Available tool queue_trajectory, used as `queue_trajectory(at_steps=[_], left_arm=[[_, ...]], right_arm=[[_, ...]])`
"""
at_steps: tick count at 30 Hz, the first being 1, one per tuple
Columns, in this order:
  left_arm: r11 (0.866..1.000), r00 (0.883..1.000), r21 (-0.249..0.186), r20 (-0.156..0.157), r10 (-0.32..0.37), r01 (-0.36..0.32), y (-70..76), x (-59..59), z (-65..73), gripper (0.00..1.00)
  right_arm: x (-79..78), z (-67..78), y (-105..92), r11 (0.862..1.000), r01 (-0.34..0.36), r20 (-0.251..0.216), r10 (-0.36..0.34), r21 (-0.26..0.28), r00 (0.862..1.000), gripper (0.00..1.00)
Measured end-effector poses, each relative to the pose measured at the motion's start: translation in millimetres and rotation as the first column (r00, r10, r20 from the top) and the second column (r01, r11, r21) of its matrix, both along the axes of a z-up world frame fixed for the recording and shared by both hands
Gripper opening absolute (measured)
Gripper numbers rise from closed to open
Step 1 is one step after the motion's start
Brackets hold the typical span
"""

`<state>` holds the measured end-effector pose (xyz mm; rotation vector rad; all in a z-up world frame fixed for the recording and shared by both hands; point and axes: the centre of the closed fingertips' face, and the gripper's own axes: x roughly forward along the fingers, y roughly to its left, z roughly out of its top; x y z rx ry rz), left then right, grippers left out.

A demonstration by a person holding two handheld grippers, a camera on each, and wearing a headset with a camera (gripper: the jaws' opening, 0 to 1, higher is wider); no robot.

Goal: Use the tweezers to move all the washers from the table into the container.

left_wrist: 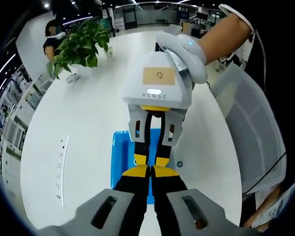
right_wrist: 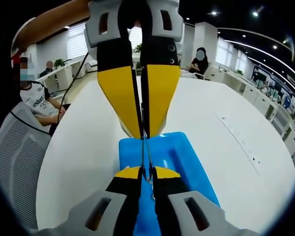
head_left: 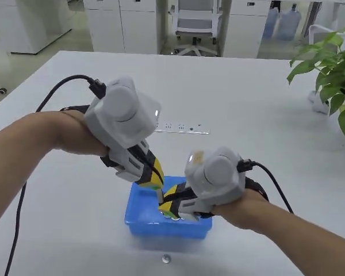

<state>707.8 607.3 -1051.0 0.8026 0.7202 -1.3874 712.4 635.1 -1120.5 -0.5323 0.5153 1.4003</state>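
Blue container — on the white tabletop, near the person. Left gripper — above the container, fingers pressed onto slim metal tweezers. Right gripper — meets it tip to tip, fingers nipped on the tweezers' lower end over the container's interior. Washer — one, flat on the tabletop just outside the container's near wall, apart from both grippers. Potted plant — far right.

We read "XENSE" on the white body of the right gripper, just below a tan sticker there whose handwritten mark we cannot make out.
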Motion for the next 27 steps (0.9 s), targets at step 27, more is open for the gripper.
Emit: queue_trajectory(at_steps=[27], left_arm=[[1.000,0.999,0.008,-0.038,0.017,-0.017,9.3,8.4,-26.2,0.05]], right_arm=[[4.9,-25.4,6.2,1.000,-0.018,-0.047,0.017,-0.016,0.999,0.10]])
